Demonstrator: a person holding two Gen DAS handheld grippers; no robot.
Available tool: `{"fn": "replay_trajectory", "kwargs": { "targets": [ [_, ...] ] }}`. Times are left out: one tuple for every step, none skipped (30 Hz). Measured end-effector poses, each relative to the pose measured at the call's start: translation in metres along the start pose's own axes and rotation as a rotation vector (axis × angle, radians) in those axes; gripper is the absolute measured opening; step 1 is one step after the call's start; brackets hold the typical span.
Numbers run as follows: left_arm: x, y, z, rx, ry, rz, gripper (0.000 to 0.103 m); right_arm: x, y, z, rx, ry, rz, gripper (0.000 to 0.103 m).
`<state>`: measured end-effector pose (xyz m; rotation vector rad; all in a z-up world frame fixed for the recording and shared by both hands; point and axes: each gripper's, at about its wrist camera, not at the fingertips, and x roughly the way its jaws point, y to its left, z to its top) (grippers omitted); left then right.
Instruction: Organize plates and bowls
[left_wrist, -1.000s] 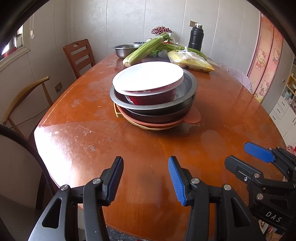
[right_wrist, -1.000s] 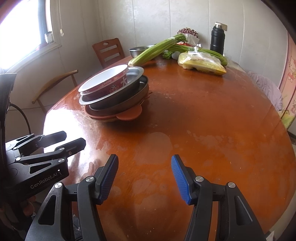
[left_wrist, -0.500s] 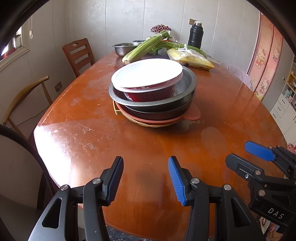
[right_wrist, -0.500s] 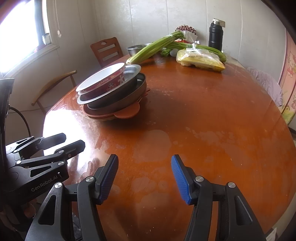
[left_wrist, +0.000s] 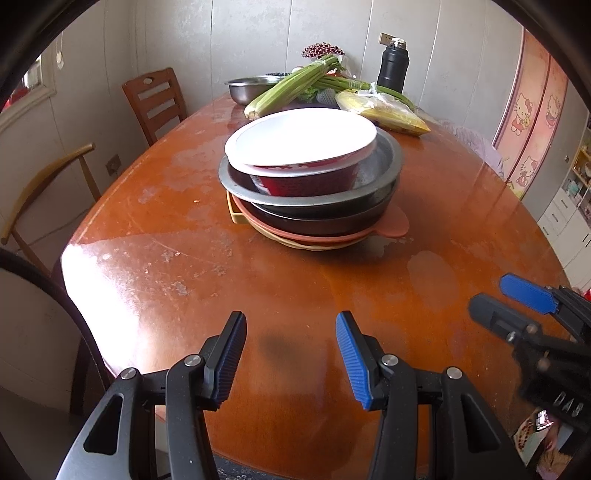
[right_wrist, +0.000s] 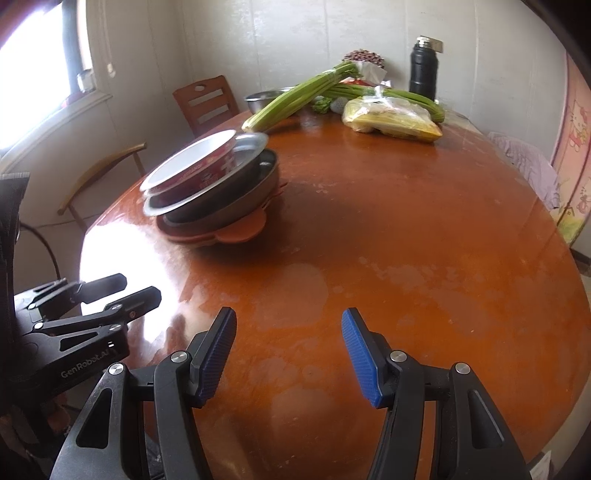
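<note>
from the left wrist view, the left gripper (left_wrist: 290, 354) hangs low over the near edge of the table (left_wrist: 184, 288), its blue pads spread wide with nothing between them. it points straight at the stack (left_wrist: 312, 181), so i judge it is lined up for a reach, or it is simply parked clear of the dishes. the stack sits near the middle of the table, well apart from both tools. on top is a red bowl (left_wrist: 303, 155) with a white inside, tilted a little and off centre inside a grey metal pan (left_wrist: 384, 166). under that comes a darker pan, then an orange plate (left_wrist: 397, 227) with a round tab, and a yellow piece at the very bottom. the dishes go from wide below to narrow above, which keeps the pile steady. the right gripper (left_wrist: 517, 306) shows at the right edge, also open and empty.

over in the right wrist view, the right gripper (right_wrist: 288, 356) is spread too and holds nothing above bare wood. the stack (right_wrist: 214, 184) lies ahead to the left, a bit blurred. the left gripper (right_wrist: 122, 290) shows low on the left. celery (right_wrist: 303, 98), a bag (right_wrist: 391, 118), a flask (right_wrist: 424, 68) and a steel bowl (right_wrist: 266, 98) stay at the far end.

one pile could be the tidy result, or dishes waiting to be sorted; i cannot tell which.
</note>
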<state>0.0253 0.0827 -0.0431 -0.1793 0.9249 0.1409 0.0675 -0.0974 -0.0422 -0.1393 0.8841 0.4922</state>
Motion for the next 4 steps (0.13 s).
{"fn": "replay_trajectory", "kwargs": {
  "targets": [
    [0.003,0.008,0.004,-0.018,0.017,-0.017,0.054,0.000,-0.003,0.003,0.006,-0.001,-0.001,0.061],
    [0.003,0.014,0.008,-0.031,0.021,-0.016,0.055,-0.001,-0.009,0.007,0.021,0.000,-0.007,0.061],
    [0.002,0.024,0.013,-0.048,0.018,0.005,0.055,-0.001,-0.015,0.011,0.029,0.003,-0.010,0.061],
    [-0.001,0.036,0.023,-0.064,0.003,0.037,0.055,-0.003,-0.022,0.015,0.039,0.004,-0.011,0.061]
  ]
}}
